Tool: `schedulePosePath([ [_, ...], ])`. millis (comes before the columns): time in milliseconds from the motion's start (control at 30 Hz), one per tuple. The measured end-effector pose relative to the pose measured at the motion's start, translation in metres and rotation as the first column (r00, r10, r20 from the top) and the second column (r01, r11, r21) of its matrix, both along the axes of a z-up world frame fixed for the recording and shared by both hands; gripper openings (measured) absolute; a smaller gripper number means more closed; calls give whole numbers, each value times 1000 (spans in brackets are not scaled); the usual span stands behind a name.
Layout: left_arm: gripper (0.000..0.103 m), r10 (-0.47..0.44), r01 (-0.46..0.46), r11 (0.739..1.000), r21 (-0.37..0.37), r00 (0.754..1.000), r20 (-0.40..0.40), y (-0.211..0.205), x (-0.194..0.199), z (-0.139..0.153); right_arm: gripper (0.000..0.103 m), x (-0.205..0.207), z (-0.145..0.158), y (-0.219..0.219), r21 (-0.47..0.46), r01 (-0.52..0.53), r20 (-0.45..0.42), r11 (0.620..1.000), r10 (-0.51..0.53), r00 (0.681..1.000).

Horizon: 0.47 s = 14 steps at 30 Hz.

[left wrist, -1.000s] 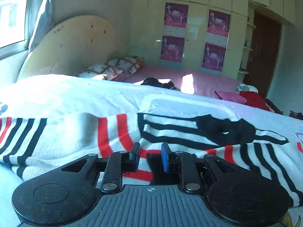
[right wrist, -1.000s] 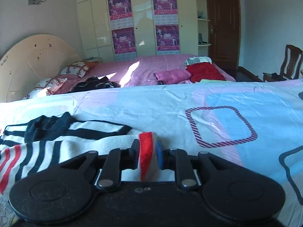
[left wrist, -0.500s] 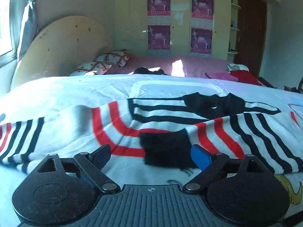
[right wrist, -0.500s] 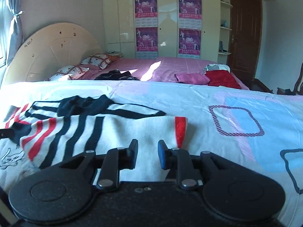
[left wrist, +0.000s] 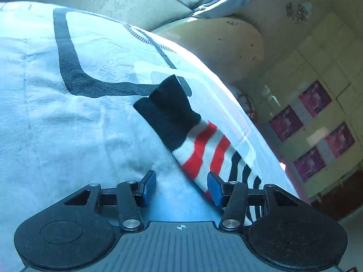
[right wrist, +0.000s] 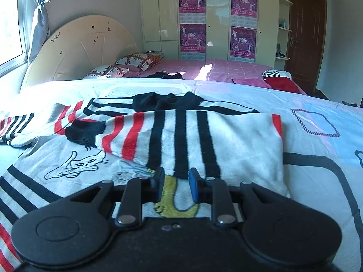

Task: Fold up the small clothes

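A small white sweater (right wrist: 204, 140) with black and red stripes and a cat drawing lies on the patterned bedsheet (right wrist: 317, 104), its right sleeve folded across the body. My right gripper (right wrist: 174, 187) is open and empty, just above the sweater's lower front. In the left wrist view the left sleeve (left wrist: 199, 145) with its black cuff (left wrist: 168, 111) lies stretched out on the sheet (left wrist: 56, 124). My left gripper (left wrist: 181, 189) is open and empty, with the sleeve just beside its right fingertip.
A second bed with a pink cover (right wrist: 226, 70), pillows (right wrist: 136, 60) and loose clothes (right wrist: 281, 82) stands behind. A rounded headboard (right wrist: 79, 45), wardrobe with posters (right wrist: 217, 20) and a brown door (right wrist: 306, 36) line the back wall. A window with curtain (right wrist: 38, 18) is at left.
Both grippers let go of the sleeve they had carried across the sweater. The right one drew back toward the hem. The left one swung left and tilted toward the outstretched left sleeve.
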<state>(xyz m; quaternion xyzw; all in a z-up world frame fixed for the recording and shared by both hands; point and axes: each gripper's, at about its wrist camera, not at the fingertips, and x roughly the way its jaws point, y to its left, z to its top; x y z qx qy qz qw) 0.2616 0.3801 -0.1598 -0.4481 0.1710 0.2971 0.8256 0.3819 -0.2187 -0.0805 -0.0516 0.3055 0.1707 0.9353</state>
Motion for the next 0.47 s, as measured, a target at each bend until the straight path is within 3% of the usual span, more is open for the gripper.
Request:
schedulePosePath([
  [67,51,-16,18,999,-44,999,41,22,7,-7,23,-3,2,17,-7,4,5,1000,-4,1000],
  [167,50,-39,43,998,-51,997,61,41,25,-13,24,-5,7,35,12,29,2,1000,-29,1000],
  [200,42,-43,45,998,-48,997,57,48,33,-15,24,-5,8,40,20,39,1,999,-39,999],
  [233,17,-35,37,998,-49,998,46,53,38,-18,24,-5,10,44,32,52,0,998,-52,999],
  [267,7,-19,20,998,-65,999,27,59,42,-23,24,-5,12,47,41,60,-3,997,-60,998],
  [333,7,7,4,993,-115,995,100,72,42,-36,24,-6,15,53,56,76,-6,996,-76,997],
  [467,4,-5,9,999,-45,996,91,64,54,-17,24,-8,19,56,45,89,10,995,-89,996],
])
